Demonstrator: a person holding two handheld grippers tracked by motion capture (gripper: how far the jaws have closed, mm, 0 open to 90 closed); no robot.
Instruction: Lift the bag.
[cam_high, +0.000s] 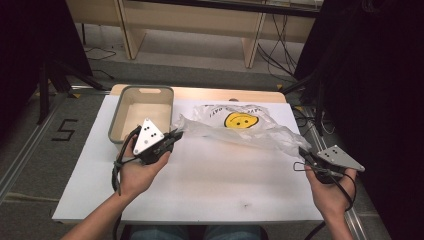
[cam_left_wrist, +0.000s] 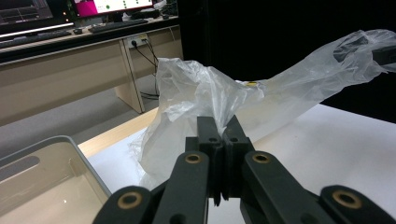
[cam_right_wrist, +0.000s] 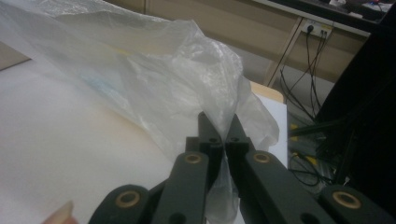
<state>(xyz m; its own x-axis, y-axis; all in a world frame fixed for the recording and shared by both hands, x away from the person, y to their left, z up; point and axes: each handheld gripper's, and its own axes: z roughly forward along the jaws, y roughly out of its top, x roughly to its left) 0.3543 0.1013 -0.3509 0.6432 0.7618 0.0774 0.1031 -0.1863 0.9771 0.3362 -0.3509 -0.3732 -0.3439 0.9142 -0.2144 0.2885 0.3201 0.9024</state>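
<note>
White table (cam_high: 210, 185) on grey floor (cam_high: 45, 150); wooden desk (cam_high: 200, 20) and cables (cam_high: 280, 50) at far side, black curtains left and right. Beige bin (cam_high: 120, 107) at far left of table. Clear bag (cam_high: 240, 127) with yellow smiley lies mid-table, long axis left-right, stretched between grippers, raised off table at both ends. Left gripper (cam_high: 176, 135): jaws pressed together, pinching left end of bag (cam_left_wrist: 205, 93). Right gripper (cam_high: 303, 154): jaws closed on right end of bag (cam_right_wrist: 177, 93), film caught between tips.
</note>
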